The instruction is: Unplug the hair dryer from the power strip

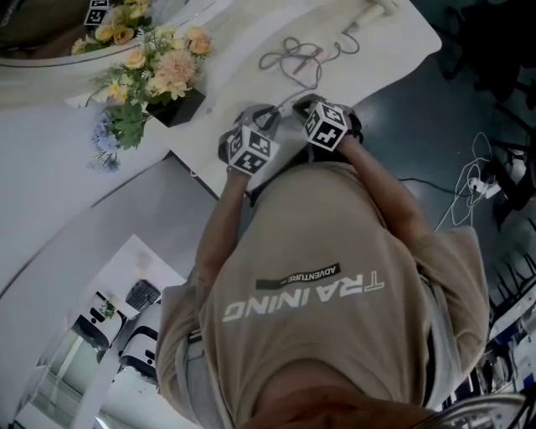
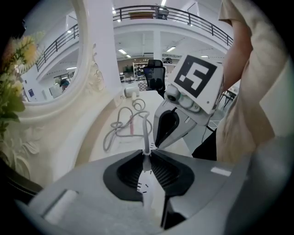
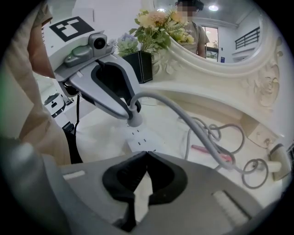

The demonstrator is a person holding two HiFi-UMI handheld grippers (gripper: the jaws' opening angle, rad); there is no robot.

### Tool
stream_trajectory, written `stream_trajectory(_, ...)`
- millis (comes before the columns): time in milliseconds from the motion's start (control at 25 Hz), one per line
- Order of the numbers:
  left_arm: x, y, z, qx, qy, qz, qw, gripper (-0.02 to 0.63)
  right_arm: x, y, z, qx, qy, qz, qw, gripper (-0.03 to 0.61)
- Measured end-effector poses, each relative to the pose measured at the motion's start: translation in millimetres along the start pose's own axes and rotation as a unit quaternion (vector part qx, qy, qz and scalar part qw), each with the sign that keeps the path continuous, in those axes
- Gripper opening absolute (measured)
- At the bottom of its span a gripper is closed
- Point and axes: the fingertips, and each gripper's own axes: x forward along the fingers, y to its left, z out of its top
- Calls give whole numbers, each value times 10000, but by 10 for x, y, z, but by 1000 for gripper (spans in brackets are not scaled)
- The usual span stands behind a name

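Note:
The grey plug (image 3: 134, 119) stands on one end of the white power strip (image 3: 143, 138) at the table's near edge. My left gripper (image 2: 146, 155) is shut on that plug; the right gripper view shows its jaws around the plug. The grey cord (image 3: 193, 128) runs off in loose loops (image 1: 293, 59) toward the white hair dryer (image 1: 371, 12) at the far end. My right gripper (image 3: 147, 153) is shut, its tips together just above the strip, close beside the left gripper (image 1: 270, 113). Whether it touches the strip I cannot tell.
A black pot of flowers (image 1: 155, 71) stands left of the grippers, by an ornate white mirror frame (image 3: 225, 89). A small pink object (image 3: 207, 150) lies among the cord loops. The person's body presses against the table edge (image 1: 197, 172). Cables and a socket block (image 1: 484, 183) lie on the floor.

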Motion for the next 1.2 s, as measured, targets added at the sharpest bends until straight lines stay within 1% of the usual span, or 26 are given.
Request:
stream_trajectory(120, -78, 22, 69, -122, -52, 25, 9999, 60, -18, -2, 1, -24, -154, 11, 9999, 5)
stream_trajectory(320, -193, 60, 114, -413, -115, 60, 9991, 60, -206, -25, 177, 249, -828, 178, 9961, 5)
stream_trajectory(440, -238, 34, 133, -494, -136, 47, 9987, 60, -493, -38, 316, 516, -1293, 325, 9897, 5)
stream_trajectory(520, -245, 21, 155, -477, -162, 57, 9987, 60, -764, -75, 428, 744, -1731, 398, 9813, 5)
stream_trajectory(560, -243, 19, 163, -474, -175, 56, 9987, 60, -909, -101, 495, 857, -2004, 444, 9750, 5)
stream_trajectory(680, -234, 17, 199, -479, -280, 44, 9985, 60, -1359, -162, 753, 1097, -2903, 636, 9485, 5)
stream_trajectory(760, -227, 4, 225, -505, -359, 30, 9981, 60, -1621, -211, 925, 1078, -3331, 662, 9344, 5)
stream_trajectory(880, -247, -5, 210, -538, -342, 46, 9980, 60, -1953, -252, 1210, 916, -3826, 612, 9173, 5)
stream_trajectory(1000, -282, 11, 163, -606, -308, 84, 9976, 60, -2267, -199, 1535, 695, -4359, 660, 8949, 5)
stream_trajectory(1080, -308, -4, 156, -682, -291, 109, 9972, 61, -2380, -158, 1657, 487, -4506, 673, 8889, 5)
stream_trajectory(1200, -337, -18, 168, -674, -341, 193, 9970, 60, -2372, -142, 1724, 390, -4499, 655, 8898, 5)
